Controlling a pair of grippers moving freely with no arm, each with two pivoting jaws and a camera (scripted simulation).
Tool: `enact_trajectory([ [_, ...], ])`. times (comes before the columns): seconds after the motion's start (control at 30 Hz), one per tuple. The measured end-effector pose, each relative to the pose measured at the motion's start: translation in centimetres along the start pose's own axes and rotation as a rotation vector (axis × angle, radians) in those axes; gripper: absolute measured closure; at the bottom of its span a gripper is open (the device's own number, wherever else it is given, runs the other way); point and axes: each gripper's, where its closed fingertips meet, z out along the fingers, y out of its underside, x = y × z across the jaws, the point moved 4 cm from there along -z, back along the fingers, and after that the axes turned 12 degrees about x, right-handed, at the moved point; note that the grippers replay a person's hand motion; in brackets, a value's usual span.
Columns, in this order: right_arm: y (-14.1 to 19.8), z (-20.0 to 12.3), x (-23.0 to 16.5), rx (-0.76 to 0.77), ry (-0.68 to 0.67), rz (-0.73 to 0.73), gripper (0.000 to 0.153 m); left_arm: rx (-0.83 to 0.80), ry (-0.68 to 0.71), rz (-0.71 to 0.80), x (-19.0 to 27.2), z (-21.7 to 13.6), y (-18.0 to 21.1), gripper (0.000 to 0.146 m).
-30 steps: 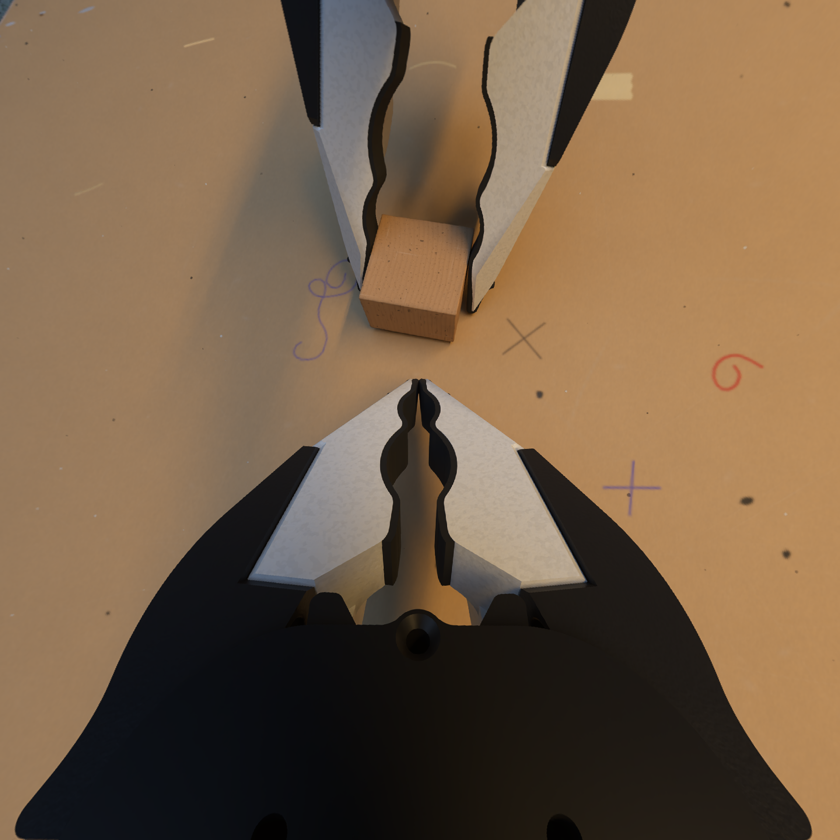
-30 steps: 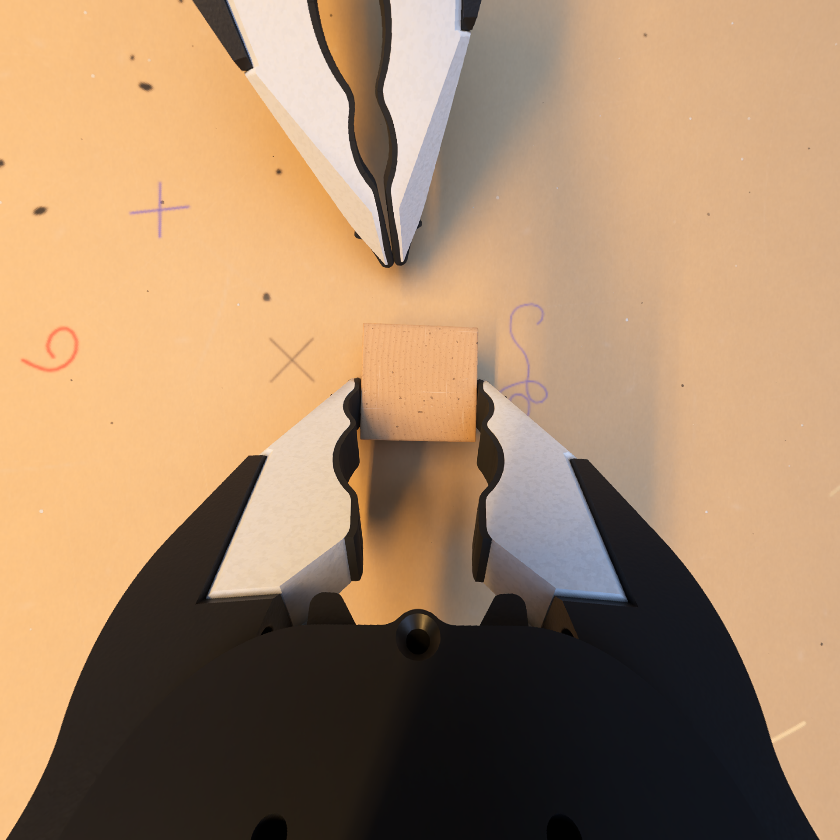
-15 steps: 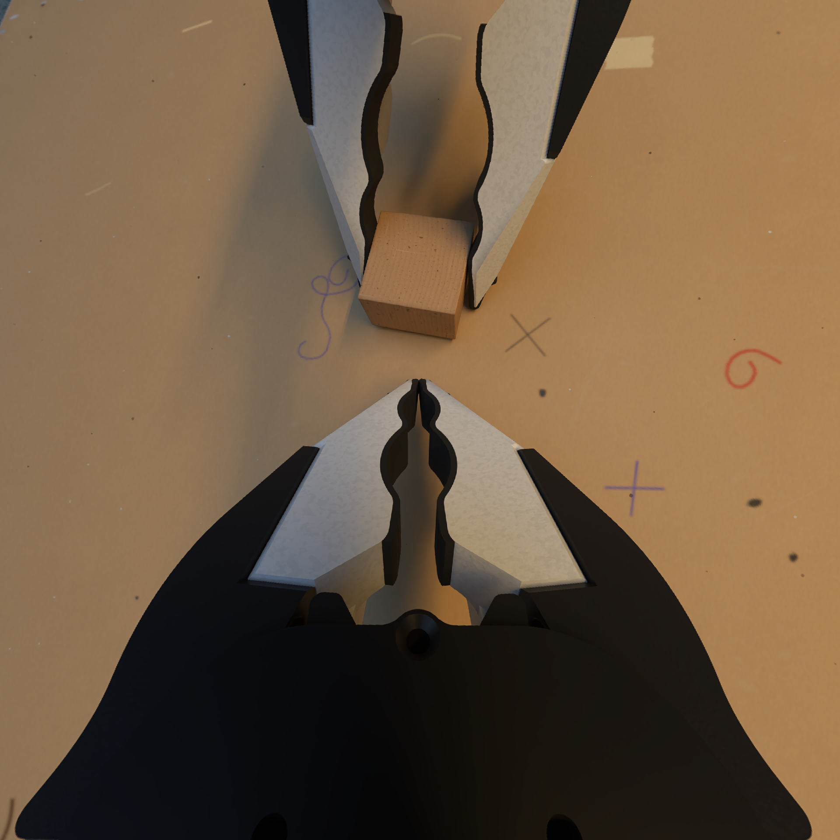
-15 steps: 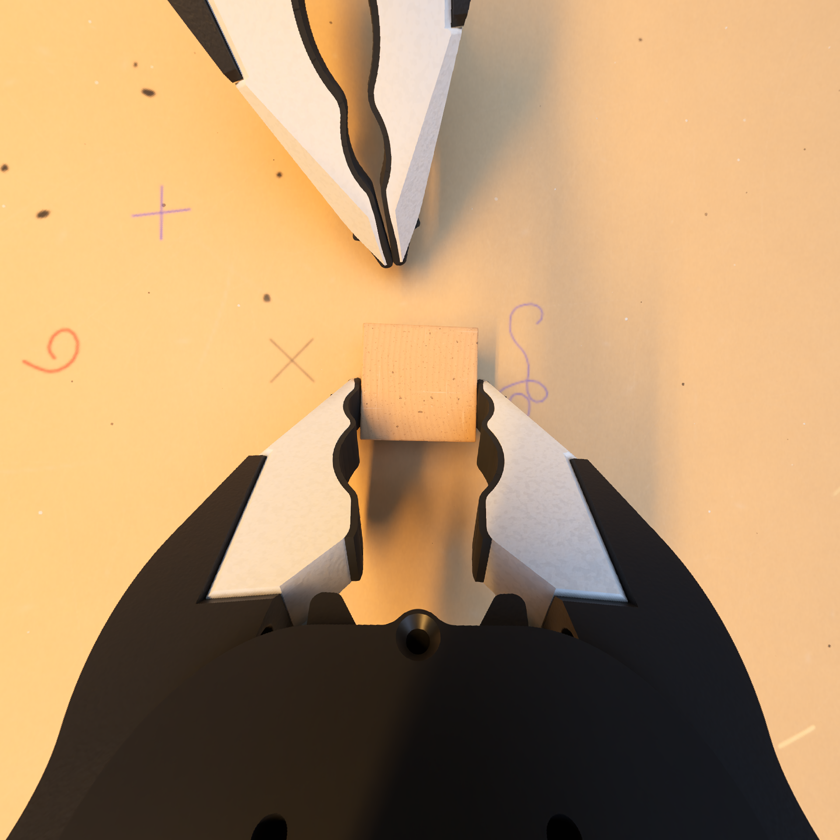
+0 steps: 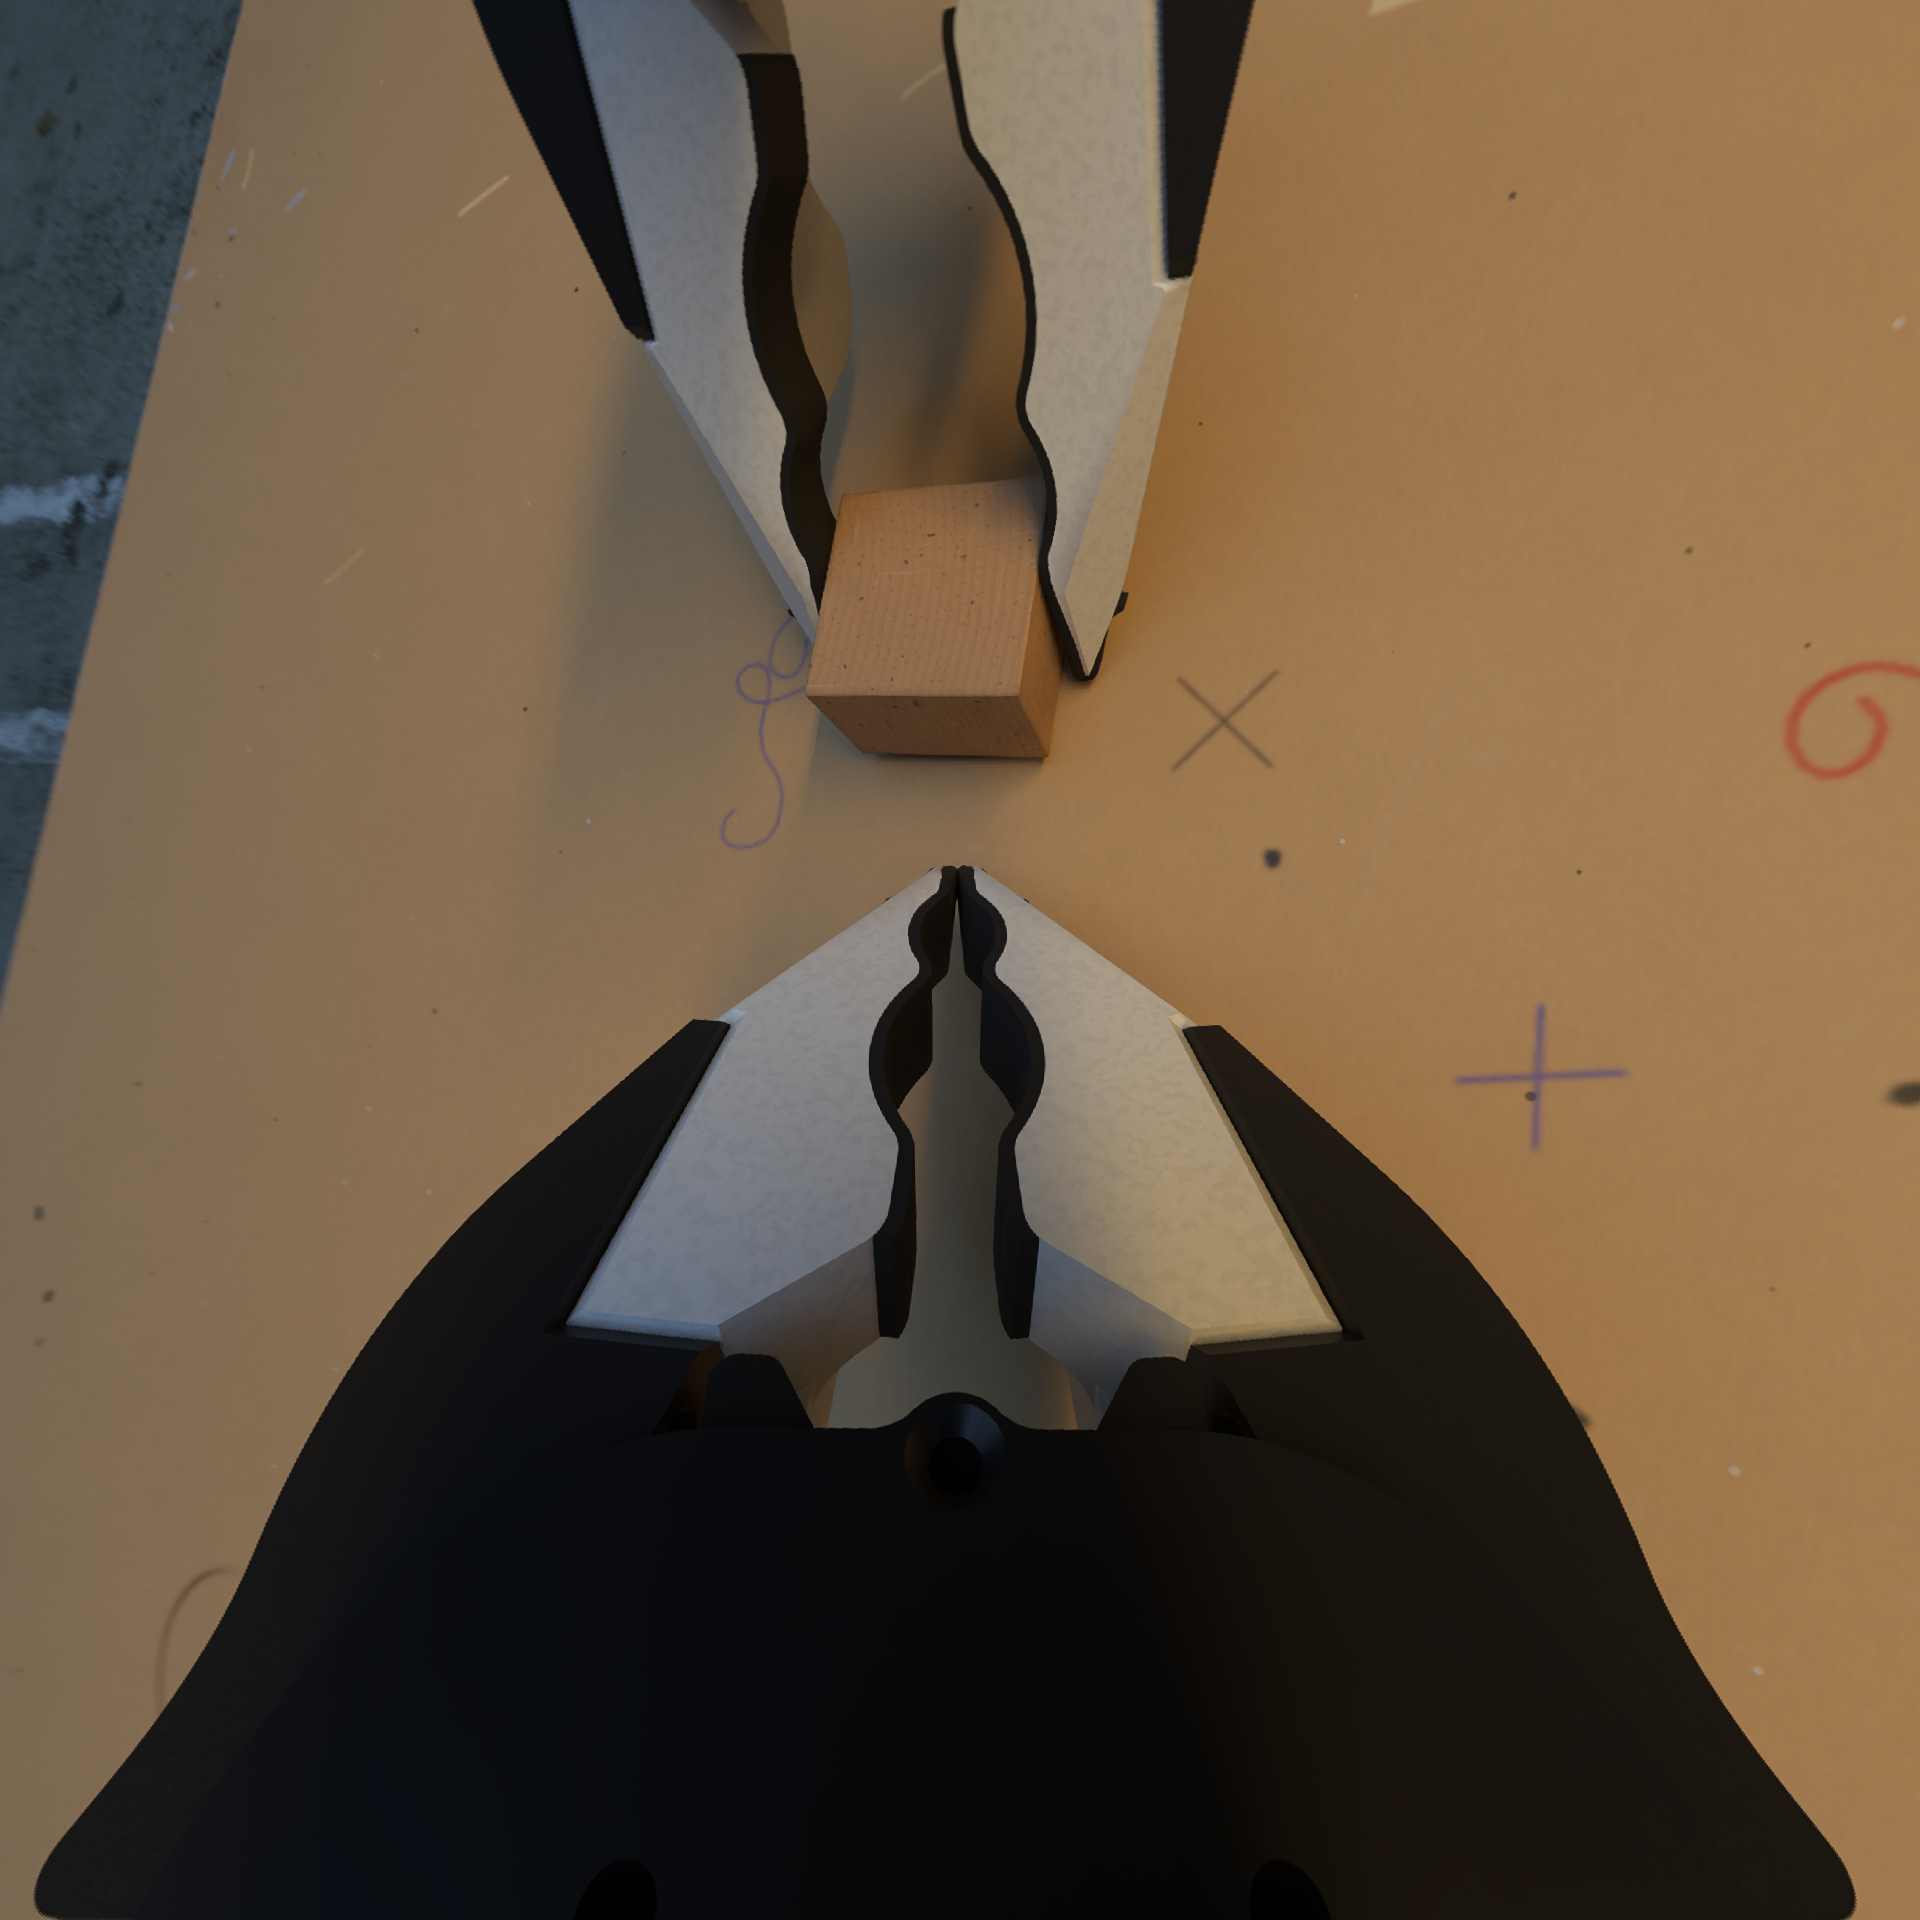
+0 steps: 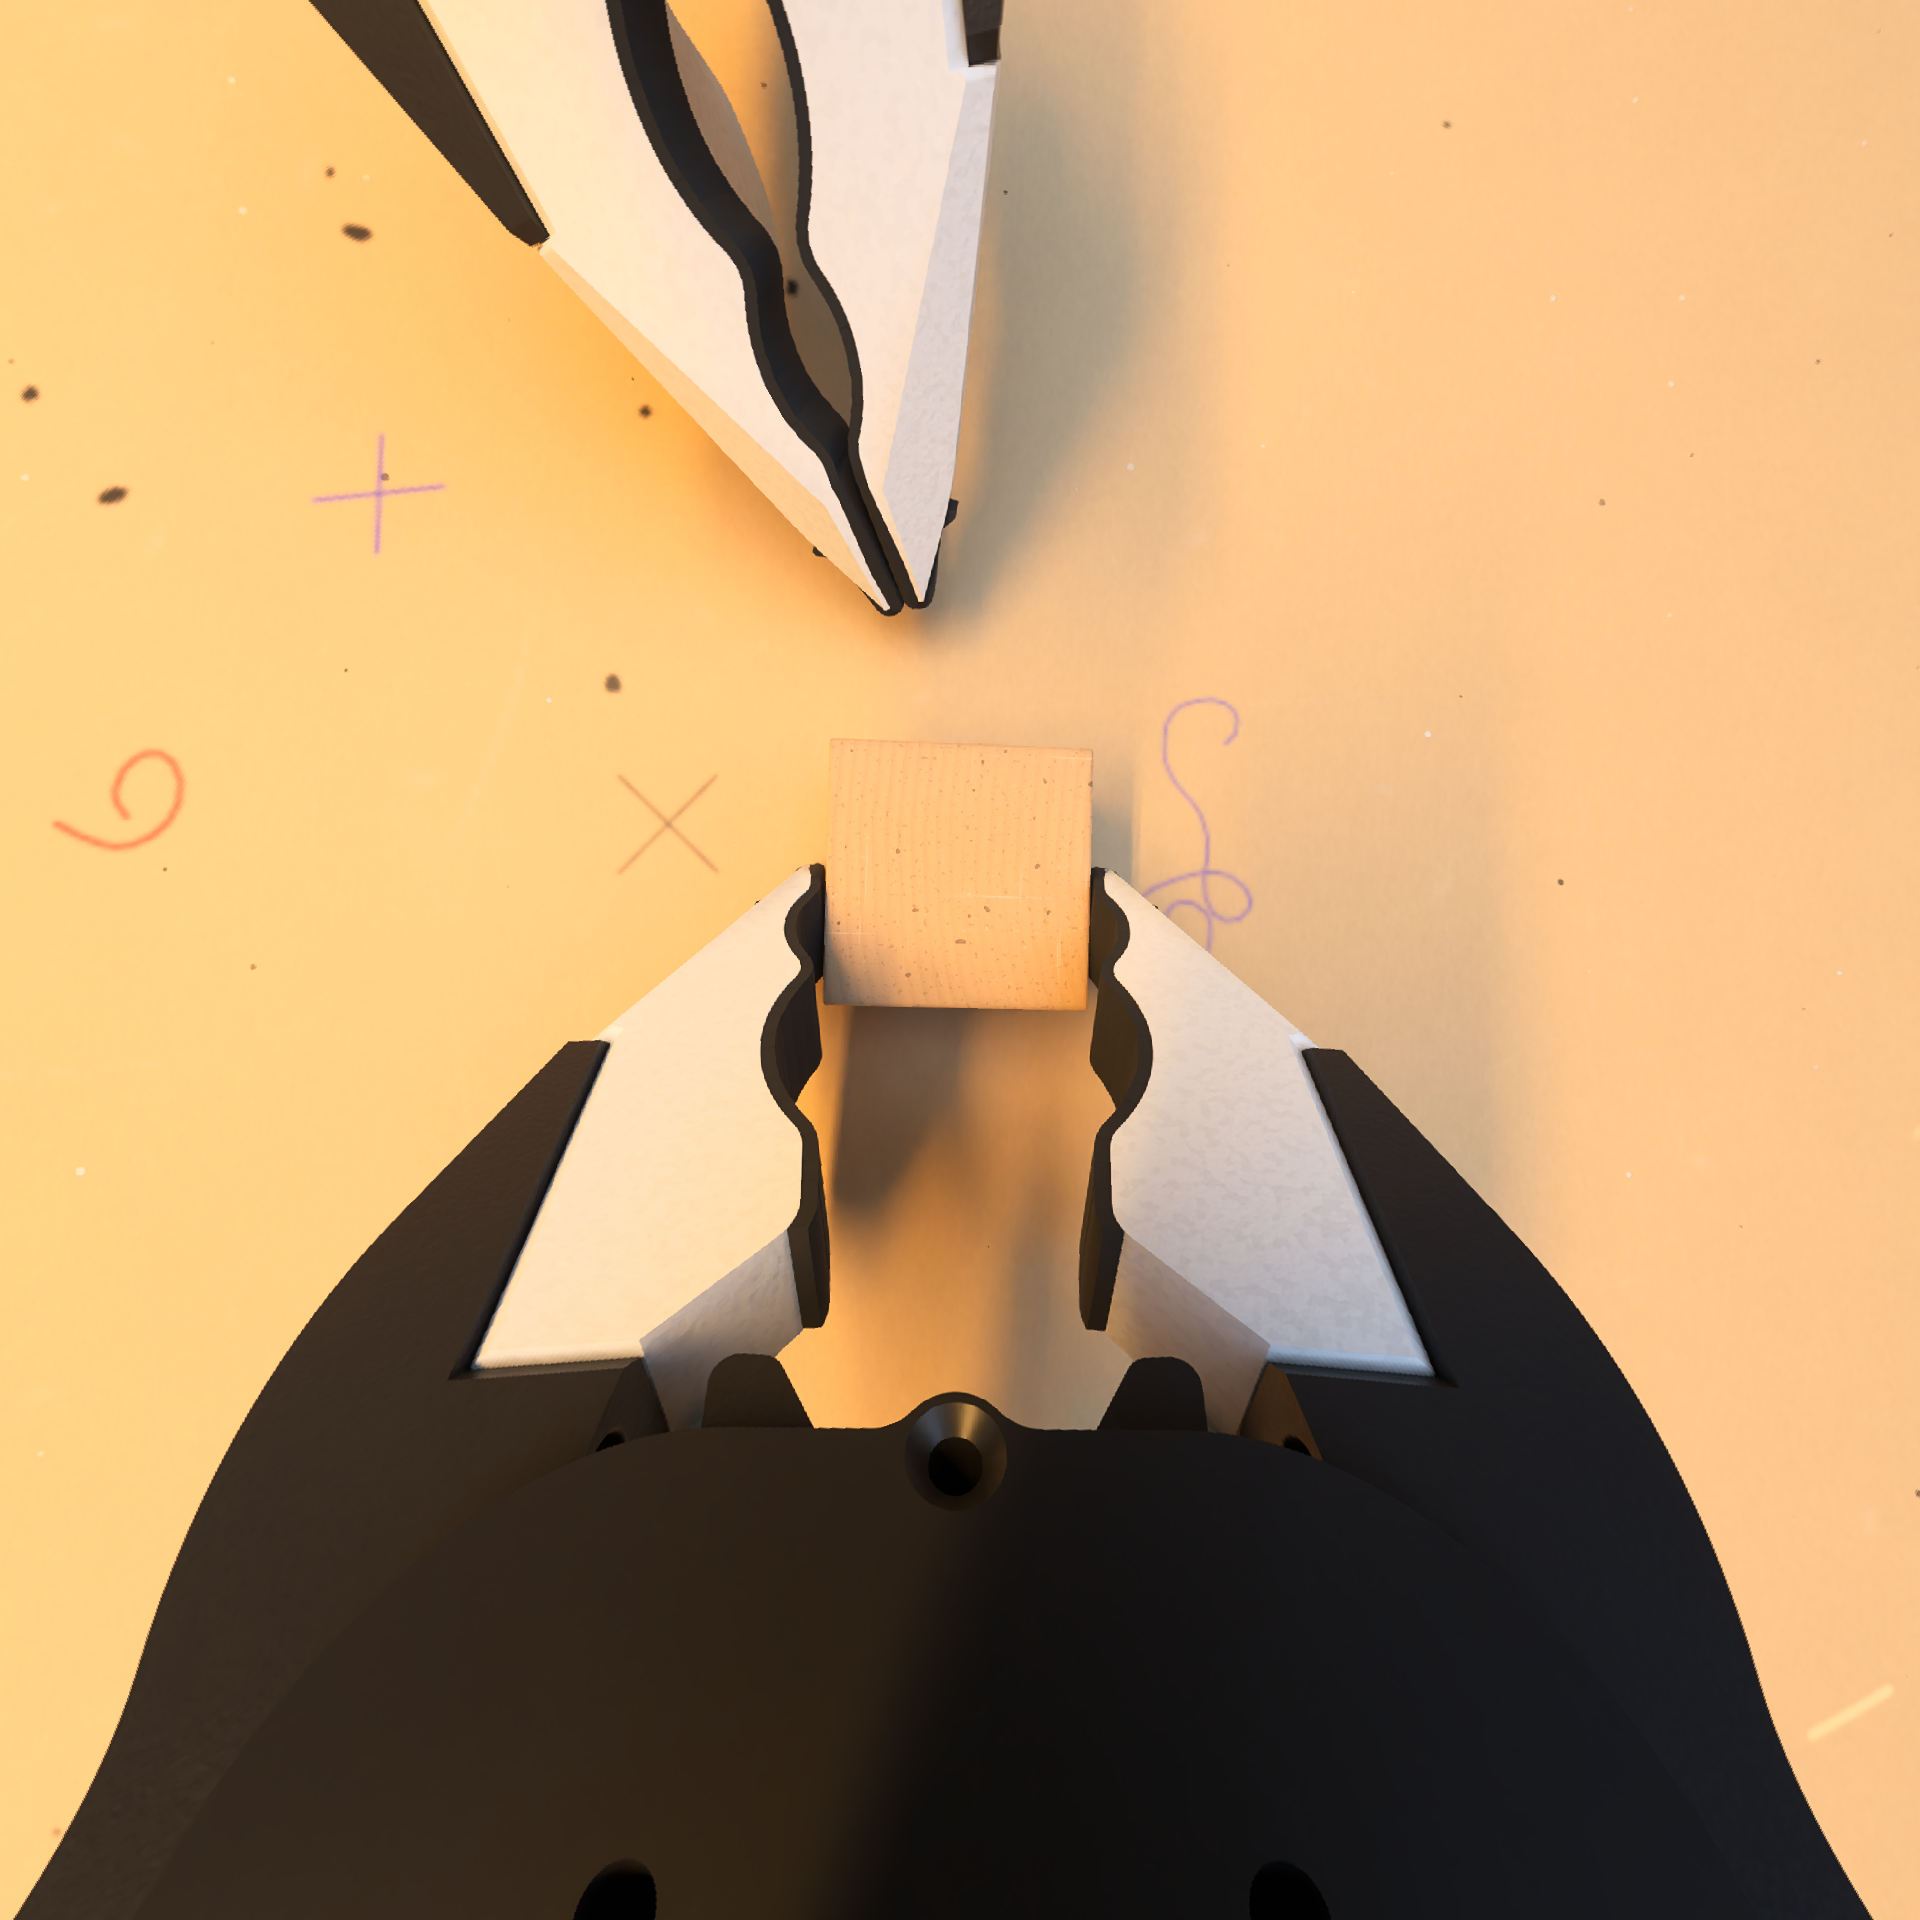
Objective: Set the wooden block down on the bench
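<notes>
right tongs [image 5: 940, 634]: upper part cut off by top edge in left wrist view | wooden block [image 5: 930, 613]: flanks covered by their fingertips | purple squiggle [image 6: 1195, 821]: lower loops partly behind a fingertip | red spiral [image 5: 1849, 717]: clipped at right edge

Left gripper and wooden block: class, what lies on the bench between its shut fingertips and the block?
Nothing: in both wrist views, bare bench separates the left gripper from the wooden block.
</notes>
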Motion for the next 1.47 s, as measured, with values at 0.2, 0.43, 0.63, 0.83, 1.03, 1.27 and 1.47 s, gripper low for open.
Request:
enact_trajectory([
  [0.2,0.0,0.0,0.0,-0.005,-0.001,-0.002,0.103,-0.020,0.015,0.044,-0.1,0.1,0.0,0.146],
  [0.43,0.0,0.0,0.0,-0.001,0.004,0.000,0.103,-0.060,0.005,0.098,0.0,0.1,-0.1,0.146],
  [0.63,0.0,0.0,0.0,0.007,0.006,0.001,0.103,-0.008,0.070,-0.068,-0.4,0.1,0.0,0.146],
  [0.83,0.0,0.2,-0.1,0.019,-0.013,0.014,0.103,0.100,0.101,-0.220,-1.2,-1.0,0.0,0.143],
  [1.03,-0.1,0.2,-0.1,0.012,-0.010,0.007,0.103,0.095,0.147,-0.221,-0.4,-1.4,0.5,0.136],
  [1.27,-0.3,0.4,-0.2,0.019,-0.010,0.007,0.102,0.090,0.161,-0.198,0.2,-0.6,0.5,0.146],
  [1.47,-0.2,0.4,-0.1,0.035,-0.020,0.020,0.102,0.064,0.181,-0.213,0.0,-0.6,0.5,0.146],
])
